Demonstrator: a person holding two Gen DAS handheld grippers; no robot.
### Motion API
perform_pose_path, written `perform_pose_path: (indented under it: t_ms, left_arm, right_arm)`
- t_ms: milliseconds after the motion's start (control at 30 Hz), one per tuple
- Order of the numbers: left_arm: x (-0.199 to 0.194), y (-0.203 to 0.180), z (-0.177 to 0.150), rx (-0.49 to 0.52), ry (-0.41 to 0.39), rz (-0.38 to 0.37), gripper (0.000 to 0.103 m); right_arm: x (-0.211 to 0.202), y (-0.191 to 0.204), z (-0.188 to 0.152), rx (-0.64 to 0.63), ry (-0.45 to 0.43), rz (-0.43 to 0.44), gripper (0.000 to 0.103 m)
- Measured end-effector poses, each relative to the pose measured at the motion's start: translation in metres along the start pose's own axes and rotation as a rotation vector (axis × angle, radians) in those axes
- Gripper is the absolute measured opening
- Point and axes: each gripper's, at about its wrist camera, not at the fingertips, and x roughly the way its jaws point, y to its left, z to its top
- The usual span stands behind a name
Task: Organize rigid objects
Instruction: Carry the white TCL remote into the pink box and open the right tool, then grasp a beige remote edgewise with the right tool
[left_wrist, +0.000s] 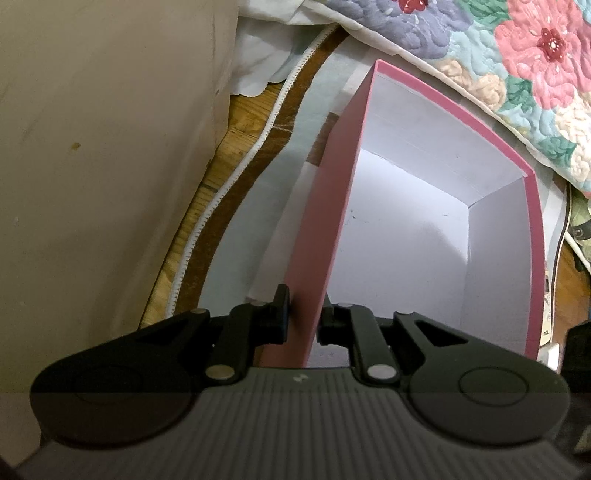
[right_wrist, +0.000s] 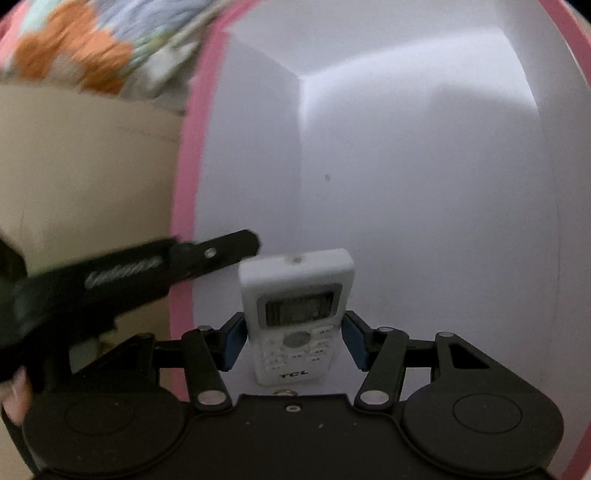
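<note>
left gripper (left_wrist: 303, 314) was clamped on the near pink wall of the box (left_wrist: 532, 236), one finger outside and one inside, the box sitting on the floor beside a floral quilt (left_wrist: 524, 74). right gripper (right_wrist: 293, 341) was inside the box over its white bottom, jaws wide with the white remote (right_wrist: 295, 317) between the blue pads (right_wrist: 232, 343); a small gap showed on each side, so no firm grip.

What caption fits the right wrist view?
Right gripper lowers a white remote into the pink box, pads apart.
</note>
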Motion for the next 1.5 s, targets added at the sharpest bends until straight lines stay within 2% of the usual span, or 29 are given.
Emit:
perform_pose_path:
  t_ms: [100, 167, 300, 467, 600, 667, 800, 1033, 1100, 1233, 1367, 1500]
  left_arm:
    - [0.0, 0.001, -0.001, -0.001, -0.002, 0.0, 0.013]
    - [-0.001, 0.001, -0.001, 0.0, -0.004, 0.002, 0.013]
    - [-0.001, -0.001, -0.001, 0.003, -0.007, 0.009, 0.013]
    - [-0.002, -0.005, -0.002, 0.009, -0.012, 0.03, 0.012]
    - [-0.004, -0.006, -0.002, 0.009, -0.022, 0.033, 0.012]
    - [-0.004, -0.006, -0.002, 0.007, -0.03, 0.031, 0.012]
    - [-0.005, -0.009, -0.003, 0.02, -0.041, 0.049, 0.01]
    - [-0.013, -0.019, -0.008, 0.09, -0.086, 0.097, 0.007]
    - [-0.014, -0.019, -0.007, 0.085, -0.091, 0.096, 0.007]
    - [-0.013, -0.017, -0.006, 0.083, -0.09, 0.082, 0.007]
    - [-0.014, -0.017, -0.006, 0.083, -0.091, 0.08, 0.007]
    - [-0.013, -0.019, -0.008, 0.094, -0.094, 0.092, 0.007]
  right_arm:
    - [-0.004, -0.017, 0.0, 0.097, 0.01, 0.073, 0.067]
    - [-0.01, -0.019, 0.0, 0.102, -0.008, 0.09, 0.067]
    - [-0.03, -0.008, -0.003, 0.011, -0.043, 0.077, 0.066]
    - [-0.087, 0.013, -0.018, -0.162, -0.114, 0.05, 0.066]
    - [-0.146, 0.006, -0.018, -0.122, -0.166, 0.065, 0.066]
    - [-0.173, -0.003, -0.017, -0.119, -0.216, 0.014, 0.066]
    - [-0.202, -0.019, -0.011, -0.13, -0.294, -0.193, 0.066]
    - [-0.226, -0.065, -0.004, -0.053, -0.366, -0.403, 0.066]
    - [-0.233, -0.078, -0.004, -0.04, -0.401, -0.4, 0.066]
    - [-0.232, -0.105, 0.0, 0.007, -0.414, -0.38, 0.066]
    - [-0.216, -0.135, 0.004, 0.064, -0.384, -0.415, 0.066]
    - [-0.208, -0.159, 0.007, 0.121, -0.407, -0.358, 0.066]
